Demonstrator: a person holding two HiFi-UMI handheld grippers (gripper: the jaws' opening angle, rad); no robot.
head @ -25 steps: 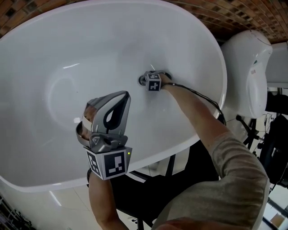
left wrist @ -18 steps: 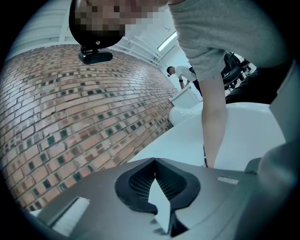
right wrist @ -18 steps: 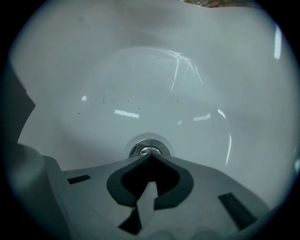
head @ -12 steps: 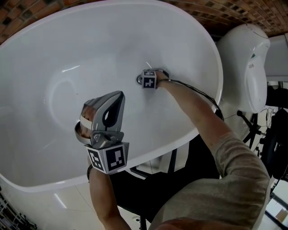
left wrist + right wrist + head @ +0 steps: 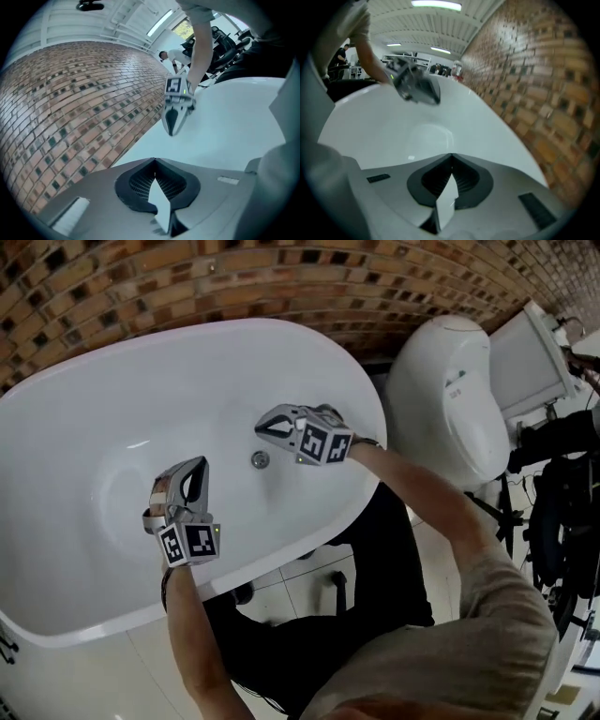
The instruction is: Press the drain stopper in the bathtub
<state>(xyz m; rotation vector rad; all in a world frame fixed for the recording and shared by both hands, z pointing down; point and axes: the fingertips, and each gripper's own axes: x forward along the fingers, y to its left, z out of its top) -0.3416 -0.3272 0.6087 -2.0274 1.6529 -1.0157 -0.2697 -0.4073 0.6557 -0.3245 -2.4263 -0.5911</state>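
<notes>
The small round metal drain stopper (image 5: 260, 459) sits bare in the floor of the white bathtub (image 5: 75, 409). My right gripper (image 5: 262, 428) hovers above and just behind it, shut with nothing between its jaws and apart from the stopper. My left gripper (image 5: 198, 466) hangs over the tub to the stopper's left, also shut and empty. In the left gripper view the shut jaws (image 5: 154, 161) point at the right gripper (image 5: 176, 111). In the right gripper view the shut jaws (image 5: 451, 155) face the tub's curved end, with the left gripper (image 5: 417, 87) above it.
A white toilet (image 5: 450, 409) stands close to the tub's right end. A brick wall (image 5: 187, 277) runs behind the tub. Pale tiled floor (image 5: 291, 577) and dark equipment (image 5: 562, 484) lie on the near and right sides.
My right gripper has lifted off the drain stopper, which now shows uncovered. The head view has pulled back and up, taking in the wall and toilet. The left gripper stays shut over the tub.
</notes>
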